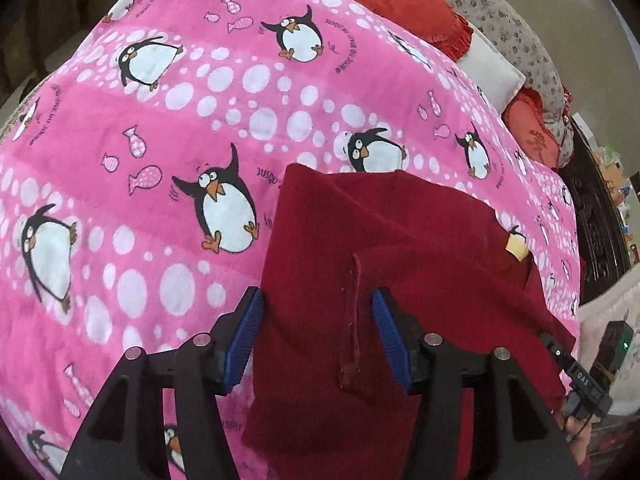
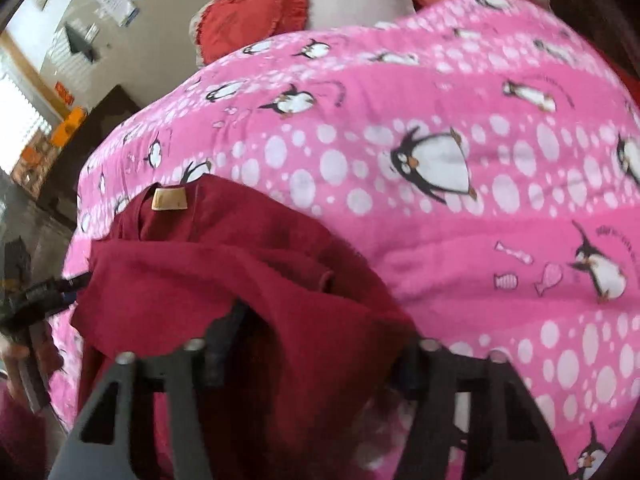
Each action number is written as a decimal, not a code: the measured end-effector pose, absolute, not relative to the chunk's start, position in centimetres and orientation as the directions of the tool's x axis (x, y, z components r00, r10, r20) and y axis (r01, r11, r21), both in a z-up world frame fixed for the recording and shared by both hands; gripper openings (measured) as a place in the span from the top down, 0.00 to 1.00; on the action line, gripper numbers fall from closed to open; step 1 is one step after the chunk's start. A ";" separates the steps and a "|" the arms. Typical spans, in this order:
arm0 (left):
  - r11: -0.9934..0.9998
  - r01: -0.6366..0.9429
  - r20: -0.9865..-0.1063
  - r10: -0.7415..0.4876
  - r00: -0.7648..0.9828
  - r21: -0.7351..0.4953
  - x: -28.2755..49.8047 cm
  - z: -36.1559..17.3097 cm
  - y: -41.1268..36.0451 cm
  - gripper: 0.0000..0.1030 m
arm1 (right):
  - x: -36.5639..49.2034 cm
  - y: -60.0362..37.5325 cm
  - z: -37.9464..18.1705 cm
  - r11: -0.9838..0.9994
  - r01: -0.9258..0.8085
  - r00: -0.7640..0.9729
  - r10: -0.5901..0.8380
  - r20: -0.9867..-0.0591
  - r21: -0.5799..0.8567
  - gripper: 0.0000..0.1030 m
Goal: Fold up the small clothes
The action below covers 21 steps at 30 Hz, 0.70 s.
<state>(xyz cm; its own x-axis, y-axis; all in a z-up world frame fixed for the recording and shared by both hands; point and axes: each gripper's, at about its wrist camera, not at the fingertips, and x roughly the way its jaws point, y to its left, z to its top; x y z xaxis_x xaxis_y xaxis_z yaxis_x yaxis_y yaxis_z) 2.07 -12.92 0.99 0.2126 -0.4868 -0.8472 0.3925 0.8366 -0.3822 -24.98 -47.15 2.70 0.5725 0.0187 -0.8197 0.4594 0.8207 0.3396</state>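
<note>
A small dark red garment (image 1: 384, 248) with a tan label (image 1: 516, 247) lies on a pink penguin blanket (image 1: 160, 120). My left gripper (image 1: 318, 340) is open, its blue pads (image 1: 248, 336) wide apart over a folded part of the garment with a raised seam. In the right wrist view the garment (image 2: 224, 264) is bunched, its tan label (image 2: 170, 199) at the far edge. My right gripper (image 2: 312, 344) is open, its fingers (image 2: 224, 340) partly buried under the red cloth.
Red frilled cushions (image 1: 400, 4) and a white pillow (image 1: 490, 66) lie at the blanket's far side. Dark carved furniture (image 1: 596, 216) stands to the right. The other gripper (image 1: 584, 372) shows at the lower right. The blanket's left edge (image 2: 86, 184) drops to a floor.
</note>
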 end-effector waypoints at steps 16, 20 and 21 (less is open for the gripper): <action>0.759 0.532 -0.674 -0.618 0.404 -0.376 3.8 11.8 -15.0 1.00 | -21.9 -46.7 14.8 0.899 0.371 0.744 -0.139 -0.654 0.231 0.87; 0.749 0.541 -0.627 -0.641 0.443 -0.383 5.4 13.4 -16.3 1.00 | -20.3 -48.3 16.8 0.886 0.392 0.782 -0.179 -0.597 0.249 0.87; 0.747 0.547 -0.618 -0.644 0.452 -0.378 5.8 13.5 -16.8 1.00 | -19.8 -48.7 17.0 0.884 0.399 0.785 -0.192 -0.589 0.244 0.87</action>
<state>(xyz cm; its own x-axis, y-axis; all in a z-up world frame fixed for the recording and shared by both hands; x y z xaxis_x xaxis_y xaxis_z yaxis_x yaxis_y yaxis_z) 5.82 -16.79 13.46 0.4518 -0.6436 -0.6178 0.5466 0.7470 -0.3785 -19.76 -48.68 16.96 0.7851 -0.1918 -0.5890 0.3992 0.8837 0.2444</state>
